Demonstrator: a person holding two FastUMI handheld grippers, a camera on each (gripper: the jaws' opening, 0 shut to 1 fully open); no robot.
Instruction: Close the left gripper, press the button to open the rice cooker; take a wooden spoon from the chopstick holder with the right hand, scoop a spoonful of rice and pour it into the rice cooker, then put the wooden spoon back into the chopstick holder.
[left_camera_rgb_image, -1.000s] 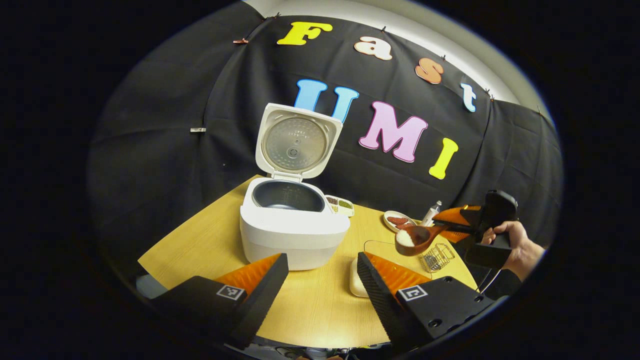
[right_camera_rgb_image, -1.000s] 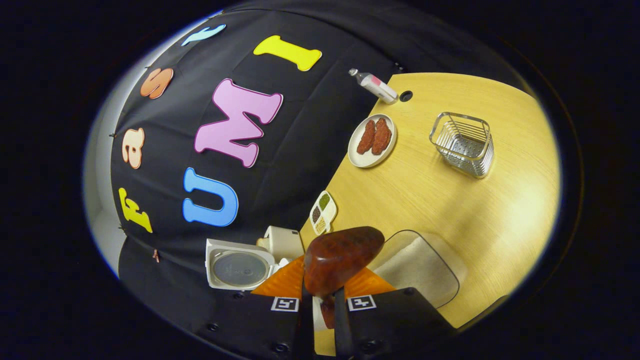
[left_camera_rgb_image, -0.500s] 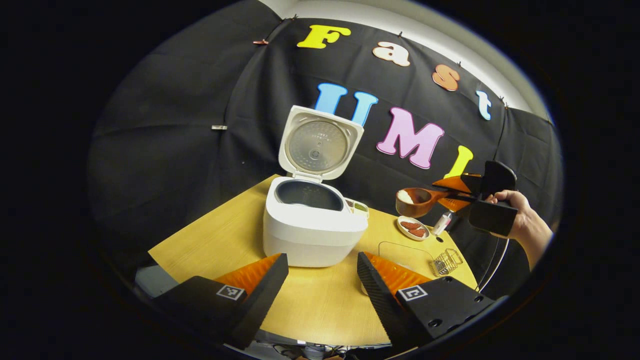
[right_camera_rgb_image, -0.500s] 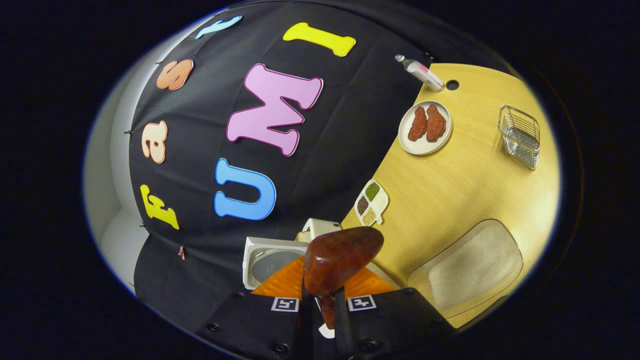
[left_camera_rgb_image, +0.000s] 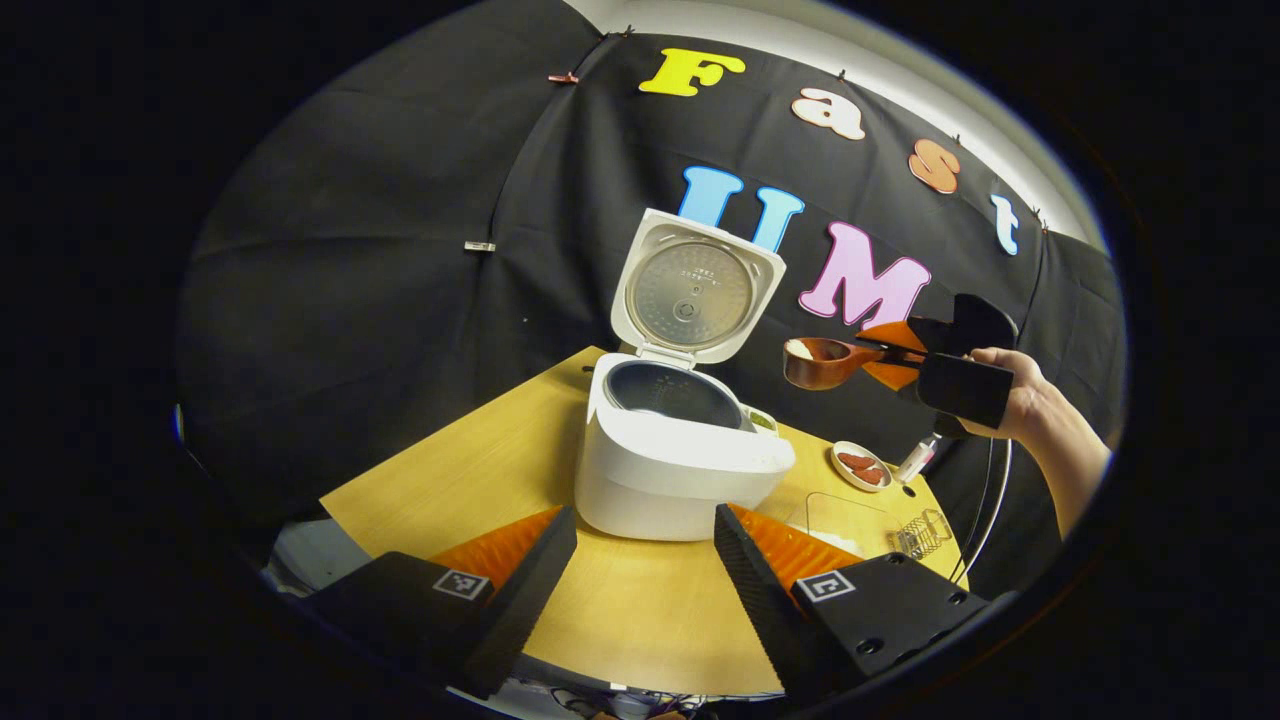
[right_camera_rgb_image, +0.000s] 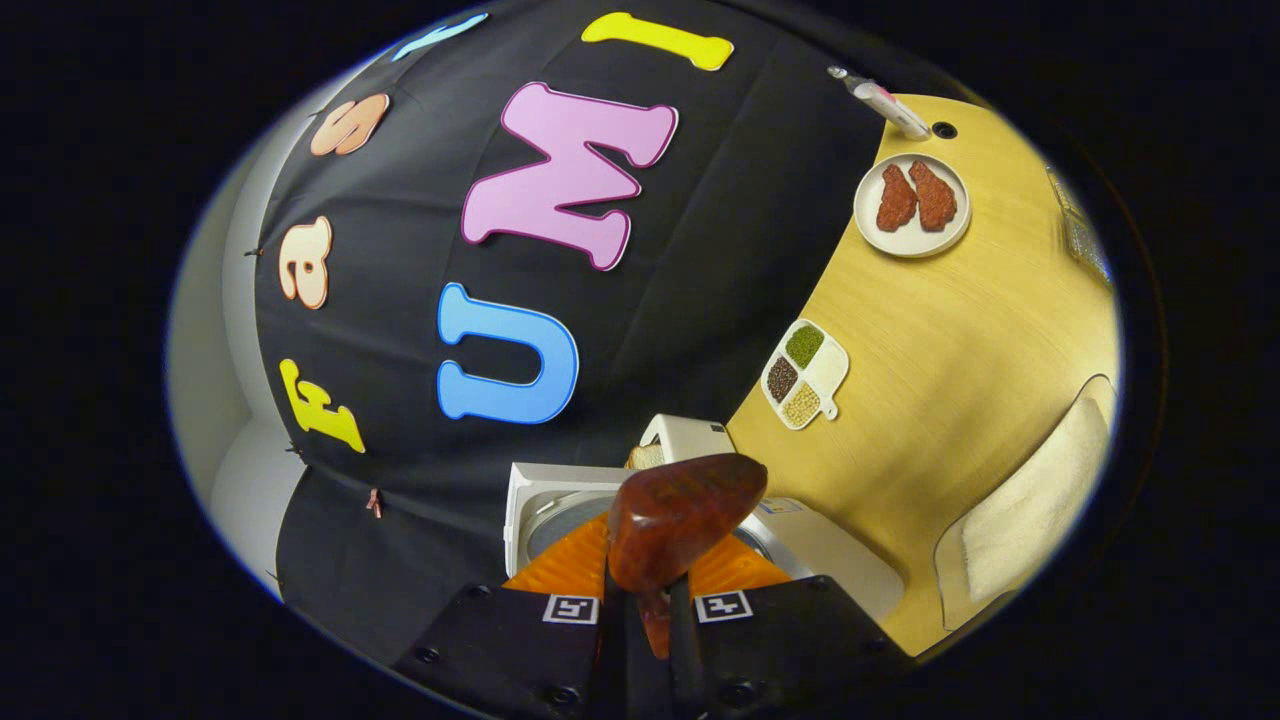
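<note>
Carrying step: your right claw (left_camera_rgb_image: 905, 350) grips the brown wooden spoon (left_camera_rgb_image: 822, 361), loaded with white rice, beside the open white rice cooker (left_camera_rgb_image: 680, 455). Left claw (left_camera_rgb_image: 640, 560) open, idle. Next, centre the bowl over the pot and tip.

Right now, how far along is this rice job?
Done: the rice cooker stands with its lid up, and the right gripper grips the wooden spoon, loaded with rice. In hand: carrying it toward the pot, not yet over it. Left: pouring, then returning the spoon to the chopstick holder.
</note>
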